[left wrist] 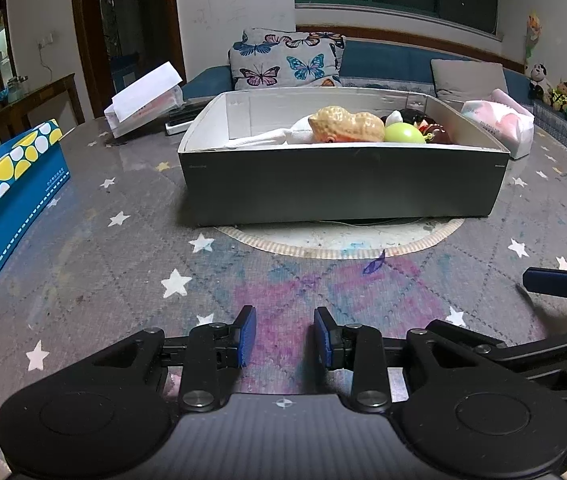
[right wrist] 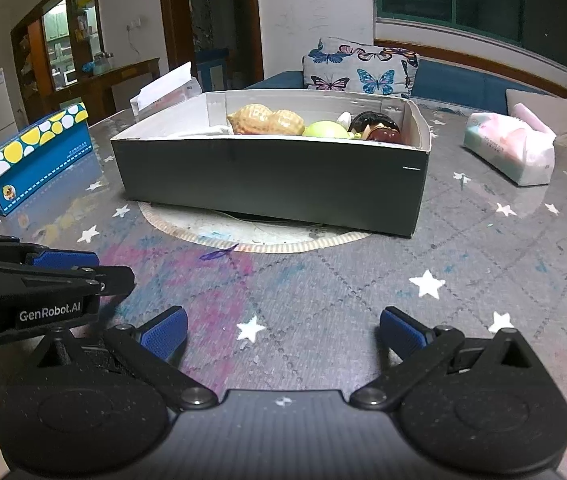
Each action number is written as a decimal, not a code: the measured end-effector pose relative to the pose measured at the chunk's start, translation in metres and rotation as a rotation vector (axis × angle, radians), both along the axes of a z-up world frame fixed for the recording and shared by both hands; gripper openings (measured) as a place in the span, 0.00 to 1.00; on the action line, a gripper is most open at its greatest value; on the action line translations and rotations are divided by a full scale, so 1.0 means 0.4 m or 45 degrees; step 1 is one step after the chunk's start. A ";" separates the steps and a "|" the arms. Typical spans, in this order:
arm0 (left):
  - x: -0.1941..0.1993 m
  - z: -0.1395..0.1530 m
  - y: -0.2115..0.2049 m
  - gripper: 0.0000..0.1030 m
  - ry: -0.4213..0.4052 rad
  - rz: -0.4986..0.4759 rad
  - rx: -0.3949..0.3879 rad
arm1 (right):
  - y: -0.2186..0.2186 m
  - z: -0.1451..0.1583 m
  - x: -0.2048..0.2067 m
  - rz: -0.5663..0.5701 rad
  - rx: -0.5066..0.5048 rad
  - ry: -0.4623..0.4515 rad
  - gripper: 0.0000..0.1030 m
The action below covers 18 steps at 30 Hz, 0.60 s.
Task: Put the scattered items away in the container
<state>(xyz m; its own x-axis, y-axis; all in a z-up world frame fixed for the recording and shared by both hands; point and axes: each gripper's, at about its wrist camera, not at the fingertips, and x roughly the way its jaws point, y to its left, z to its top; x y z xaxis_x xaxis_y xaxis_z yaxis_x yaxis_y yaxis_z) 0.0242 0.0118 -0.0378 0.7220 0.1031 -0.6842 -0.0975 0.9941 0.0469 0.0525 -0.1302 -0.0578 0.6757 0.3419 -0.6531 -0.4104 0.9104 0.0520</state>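
Only rightward: whole tissue pack [right wrist: 511,152].

The left tongs [left wrist: 285,336] hover low with jaws narrowly parted, the right tongs [right wrist: 283,330] alongside, spread wide.

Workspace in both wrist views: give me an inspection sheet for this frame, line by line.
Surface: grey star-print table cover with pink and blue stains; round mat under the box.
Job's things: open cardboard box holds a peanut-shaped toy, a green ball, a white item and dark toys; no loose toys seen on the table.
Clutter: blue spotted box on the left, tissue pack on the right, white open carton behind.
Grippers: left tongs open, narrow gap, empty; right tongs wide open, empty; both low over the table.
Cables: nothing seen.
Surroundings: sofa with butterfly cushion, dark window, plush toys at far right.
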 end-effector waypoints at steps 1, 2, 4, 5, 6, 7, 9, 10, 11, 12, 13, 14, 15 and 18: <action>-0.001 0.000 0.000 0.33 0.000 0.000 -0.001 | 0.000 0.001 -0.002 -0.001 -0.003 -0.003 1.00; -0.002 0.001 0.000 0.33 -0.002 0.000 -0.002 | 0.000 0.001 -0.002 -0.001 -0.004 -0.004 1.00; -0.004 0.002 0.001 0.33 -0.004 0.002 -0.002 | 0.000 0.002 -0.005 -0.001 -0.004 -0.006 1.00; -0.005 0.003 0.000 0.33 -0.005 0.003 -0.002 | 0.000 0.002 -0.005 -0.001 -0.004 -0.006 1.00; -0.006 0.003 0.000 0.33 -0.006 0.004 -0.001 | 0.000 0.002 -0.006 -0.001 -0.005 -0.007 1.00; -0.007 0.004 0.000 0.33 -0.007 0.005 -0.001 | 0.000 0.002 -0.006 -0.001 -0.006 -0.008 1.00; -0.009 0.004 0.000 0.33 -0.008 0.006 -0.003 | 0.000 0.002 -0.009 -0.001 -0.010 -0.010 1.00; -0.010 0.004 0.000 0.33 -0.008 0.006 -0.003 | 0.000 0.002 -0.012 -0.002 -0.012 -0.011 1.00; -0.011 0.005 -0.001 0.33 -0.009 0.007 0.000 | 0.000 0.003 -0.013 -0.002 -0.014 -0.012 1.00; -0.011 0.005 -0.001 0.33 -0.010 0.008 0.002 | 0.001 0.004 -0.014 -0.003 -0.015 -0.013 1.00; -0.012 0.006 -0.002 0.33 -0.010 0.008 0.003 | 0.001 0.004 -0.014 -0.003 -0.016 -0.013 1.00; -0.012 0.006 -0.001 0.33 -0.011 0.009 0.003 | 0.001 0.004 -0.015 -0.003 -0.016 -0.013 1.00; -0.012 0.006 -0.001 0.33 -0.012 0.011 0.003 | 0.002 0.004 -0.015 -0.001 -0.017 -0.014 1.00; -0.013 0.006 -0.002 0.33 -0.012 0.008 0.003 | 0.003 0.005 -0.018 0.004 -0.021 -0.015 1.00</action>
<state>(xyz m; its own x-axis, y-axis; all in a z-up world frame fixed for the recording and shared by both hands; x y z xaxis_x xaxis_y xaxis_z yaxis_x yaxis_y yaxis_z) 0.0191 0.0110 -0.0355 0.7278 0.1089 -0.6771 -0.1038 0.9934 0.0482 0.0452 -0.1291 -0.0558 0.6823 0.3329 -0.6508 -0.4135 0.9099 0.0320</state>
